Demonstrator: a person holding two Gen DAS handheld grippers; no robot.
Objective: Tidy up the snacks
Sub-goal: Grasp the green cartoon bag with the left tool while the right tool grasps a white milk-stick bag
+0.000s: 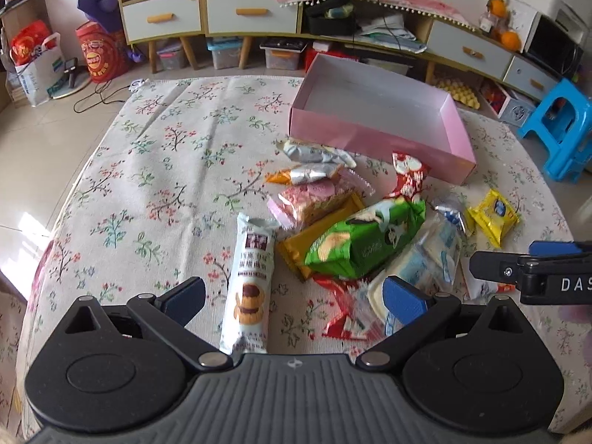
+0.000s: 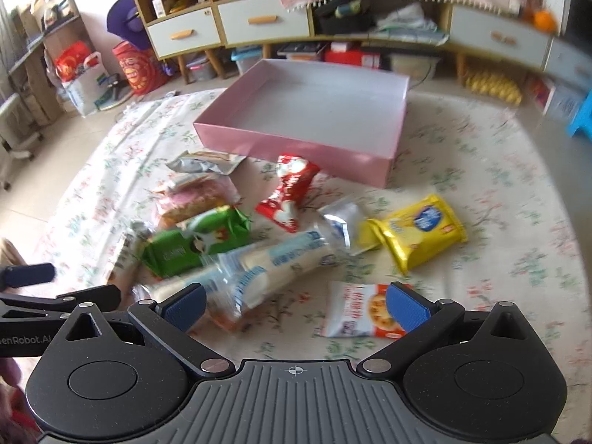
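Observation:
A pile of wrapped snacks lies on the floral tablecloth in front of an empty pink box [image 1: 373, 140] [image 2: 296, 148]. My left gripper [image 1: 294, 296] is open above a long white biscuit pack [image 1: 249, 285], with a green packet [image 1: 364, 242] and a clear wafer pack [image 1: 418, 270] to its right. My right gripper [image 2: 294, 305] is open, low over the clear wafer pack [image 2: 255, 273] and a small white-and-orange packet [image 2: 360, 309]. A yellow packet [image 2: 414, 233] and a red packet [image 2: 290, 192] lie beyond it. Neither gripper holds anything.
The round table's edge [image 1: 55, 222] curves on the left. The right gripper's fingers [image 1: 532, 272] reach into the left wrist view at right. A blue stool [image 1: 562, 125] stands beside the table, with a cabinet with drawers [image 1: 251, 11] behind.

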